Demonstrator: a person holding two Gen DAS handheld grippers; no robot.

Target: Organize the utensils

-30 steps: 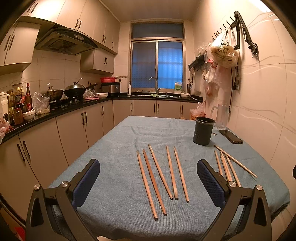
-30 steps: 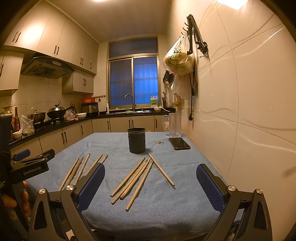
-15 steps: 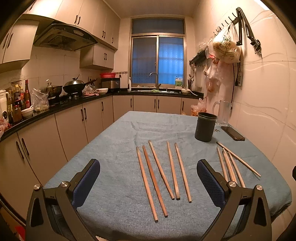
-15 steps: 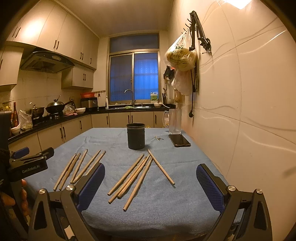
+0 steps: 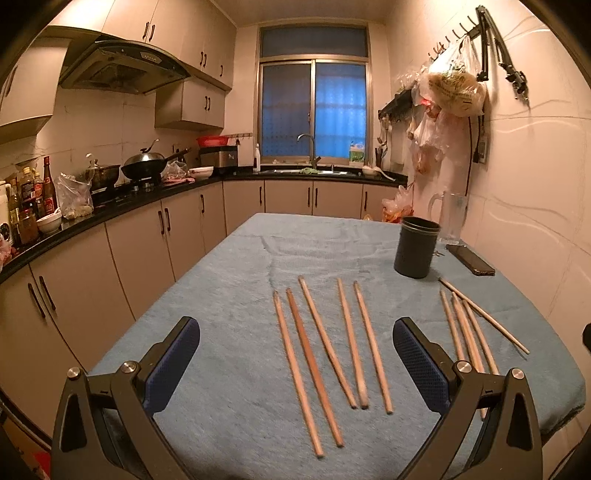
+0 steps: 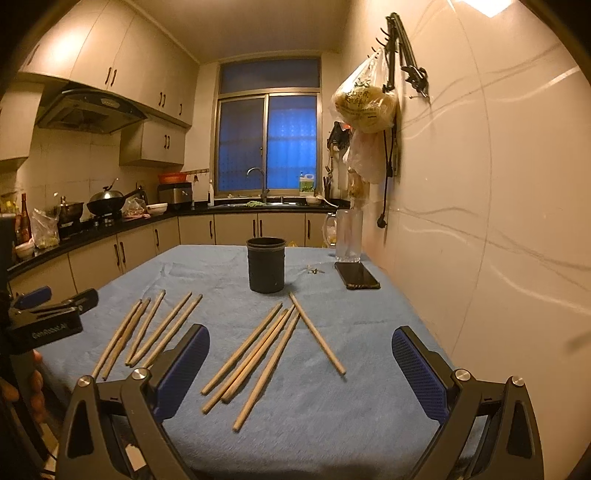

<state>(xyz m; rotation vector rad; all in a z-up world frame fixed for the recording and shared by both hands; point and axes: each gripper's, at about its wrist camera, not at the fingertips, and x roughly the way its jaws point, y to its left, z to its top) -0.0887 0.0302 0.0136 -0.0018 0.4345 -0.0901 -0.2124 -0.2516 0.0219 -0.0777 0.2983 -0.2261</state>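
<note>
Warm, dim amber light throughout, cast from a ceiling lamp (image 6: pixel 517 5) glaring at the top right corner. Deep blue dusk glow in the window (image 5: pixel 313 110). Heavy fisheye bending, black corners. Soft sheen on the wall (image 6: pixel 498 221). Faint shadows under the chopsticks (image 5: pixel 325 354); slight blur at a hand (image 6: pixel 22 387).

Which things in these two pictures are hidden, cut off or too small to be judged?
- Inside of the black cylindrical holder: both views, hidden by its own wall.
- Near ends of the right group of wooden chopsticks: left wrist view, behind the left gripper finger.
- Small metal item beside the dark phone: right wrist view, too small.
</note>
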